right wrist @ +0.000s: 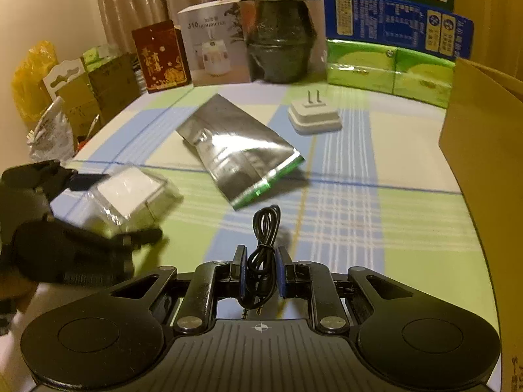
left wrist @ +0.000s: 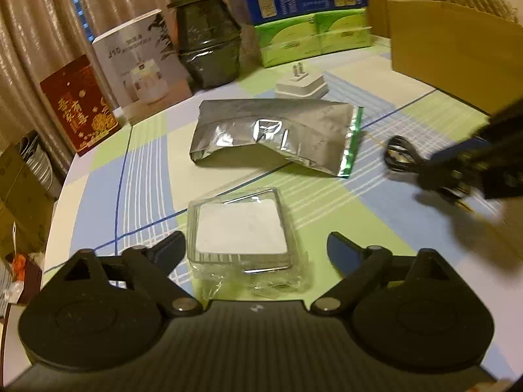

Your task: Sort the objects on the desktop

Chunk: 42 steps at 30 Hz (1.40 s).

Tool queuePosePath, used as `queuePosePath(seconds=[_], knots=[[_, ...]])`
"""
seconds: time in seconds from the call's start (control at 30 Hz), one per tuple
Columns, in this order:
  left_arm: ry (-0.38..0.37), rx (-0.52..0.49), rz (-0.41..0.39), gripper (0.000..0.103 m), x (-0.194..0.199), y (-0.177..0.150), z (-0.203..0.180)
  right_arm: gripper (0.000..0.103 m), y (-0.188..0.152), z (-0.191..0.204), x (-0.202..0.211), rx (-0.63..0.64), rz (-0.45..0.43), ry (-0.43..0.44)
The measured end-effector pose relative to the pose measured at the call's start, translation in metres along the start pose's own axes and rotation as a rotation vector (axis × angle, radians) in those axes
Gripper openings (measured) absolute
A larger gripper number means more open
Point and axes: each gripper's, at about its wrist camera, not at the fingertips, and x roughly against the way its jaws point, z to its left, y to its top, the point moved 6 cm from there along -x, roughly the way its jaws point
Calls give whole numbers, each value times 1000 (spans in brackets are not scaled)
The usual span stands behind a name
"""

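Observation:
A clear plastic box (left wrist: pixel 242 232) with a white pad inside lies on the checked tablecloth (left wrist: pixel 147 176). My left gripper (left wrist: pixel 255 240) straddles it, open: the left finger is close to its side and a gap shows on the right. The right wrist view shows the same box (right wrist: pixel 130 192) between the blurred left gripper's fingers (right wrist: pixel 88 179). My right gripper (right wrist: pixel 260 258) is shut on a coiled black cable (right wrist: pixel 266 225), whose plugs hang behind the pads. In the left wrist view it appears blurred at the right edge, the right gripper (left wrist: pixel 434 176) holding the cable (left wrist: pixel 398 153).
A silver foil pouch (left wrist: pixel 278 134) with a green edge lies mid-table, a white plug adapter (left wrist: pixel 300 85) behind it. An open cardboard box (left wrist: pixel 457 49) stands at the right. Along the back stand a red box (left wrist: pixel 78 104), a humidifier box (left wrist: pixel 140 62), dark stacked bowls (left wrist: pixel 209 39) and green tissue packs (left wrist: pixel 313 36).

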Motion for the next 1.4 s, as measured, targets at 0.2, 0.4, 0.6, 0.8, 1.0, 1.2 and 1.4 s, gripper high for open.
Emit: queuePosePath(seconds=[0.2,0.4,0.6,0.8,1.0,1.2,1.4], knots=[[1,115,21,55,-5,0,10,15,-11,4,-1,27,-10,1],[-17,157,49,53,-2,1,11,21,-10,5,-7,59,-13,-10],[-21,157,47,53,-2,1,5,22,-8,6,-12,88,-21,-27],[-14,210,60,52,-2,0,6,12,-8,4,-10,96,-8,-48],[-29,280,94,36,6,0,3,12,-10,-2,13,88,-25,-61],[-16,308,111,30,28,-1,-3,12,-18,-8,44,70,-30,-66],[-23,326,101,30,46,-1,-21,12,-30,-17,71,26,-32,-72]])
